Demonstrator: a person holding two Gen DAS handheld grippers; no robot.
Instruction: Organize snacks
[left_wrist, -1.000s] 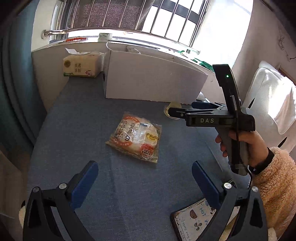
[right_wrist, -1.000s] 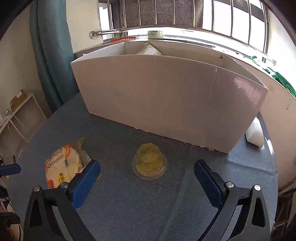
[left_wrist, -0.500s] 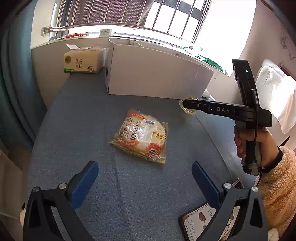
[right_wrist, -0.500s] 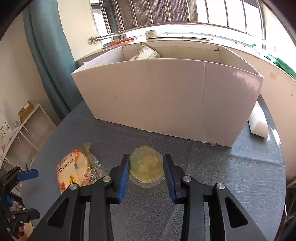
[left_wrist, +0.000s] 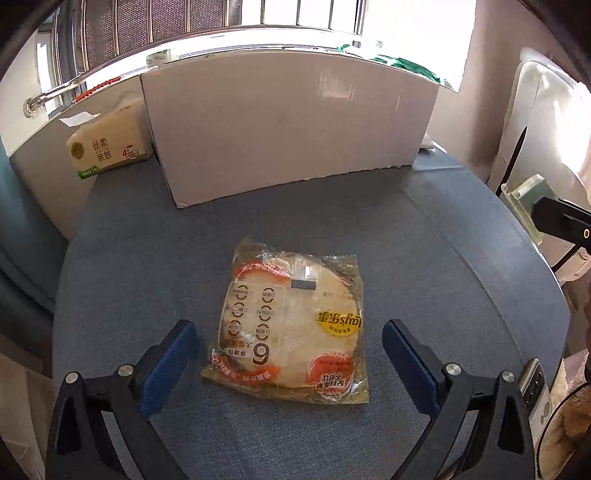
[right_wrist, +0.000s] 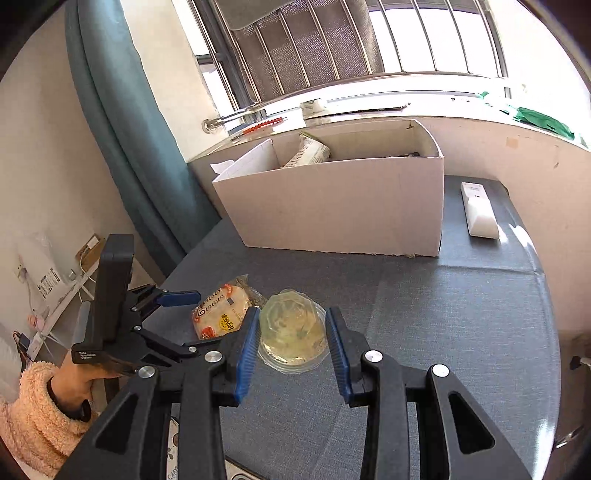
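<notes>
Overhead, barred window (right_wrist: 369, 44); below, blue-grey tablecloth (left_wrist: 147, 240), teal curtain (right_wrist: 122, 110).

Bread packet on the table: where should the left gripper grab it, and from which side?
Take the bread packet across its two long side edges, coming down from above. It lies flat on the blue tablecloth, nothing beside it, and the left gripper already straddles its near end with open fingers. The middle probably bunches up least; its crimped ends are flimsy.
</notes>
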